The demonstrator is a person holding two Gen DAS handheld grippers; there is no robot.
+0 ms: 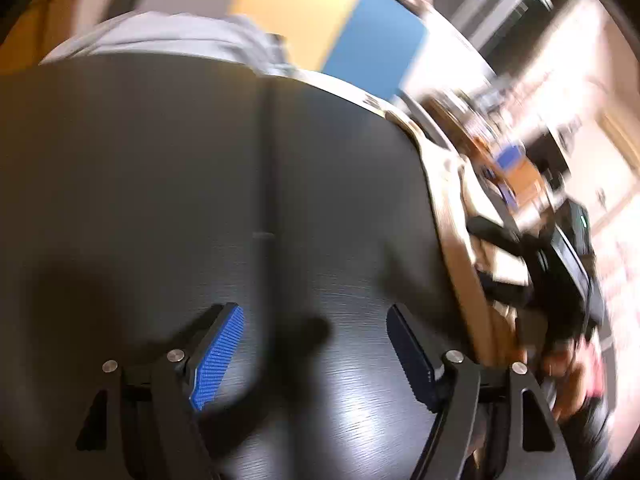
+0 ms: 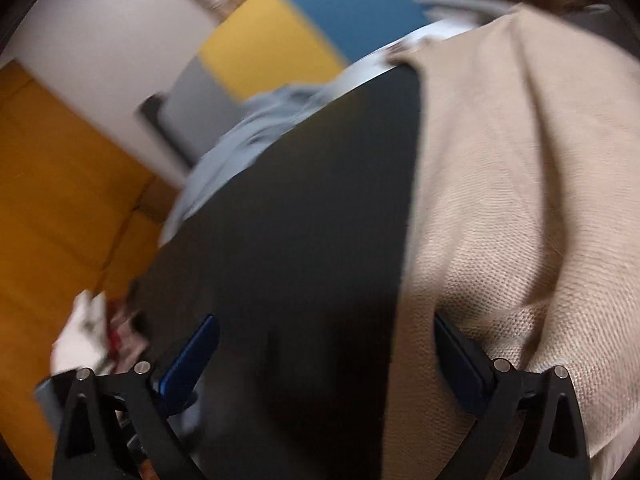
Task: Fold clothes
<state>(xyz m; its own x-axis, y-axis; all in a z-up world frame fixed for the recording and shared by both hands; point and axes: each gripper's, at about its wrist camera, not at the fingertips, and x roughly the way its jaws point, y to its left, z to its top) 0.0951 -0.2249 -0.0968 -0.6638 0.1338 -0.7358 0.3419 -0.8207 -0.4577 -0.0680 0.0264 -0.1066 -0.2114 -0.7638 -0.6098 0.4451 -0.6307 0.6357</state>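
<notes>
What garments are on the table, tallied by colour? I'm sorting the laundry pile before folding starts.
Beige knit garment: 1
Light grey-blue garment, at the far edge of the dark table: 1
Total: 2
Neither the left gripper nor the right gripper holds one.

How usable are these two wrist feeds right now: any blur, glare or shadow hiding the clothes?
Left wrist: background smeared by motion blur, window side blown out, glare and the left claw's shadow on the dark table. Right wrist: grey garment blurred; beige knit sharper, weave visible near the right claw.
</notes>
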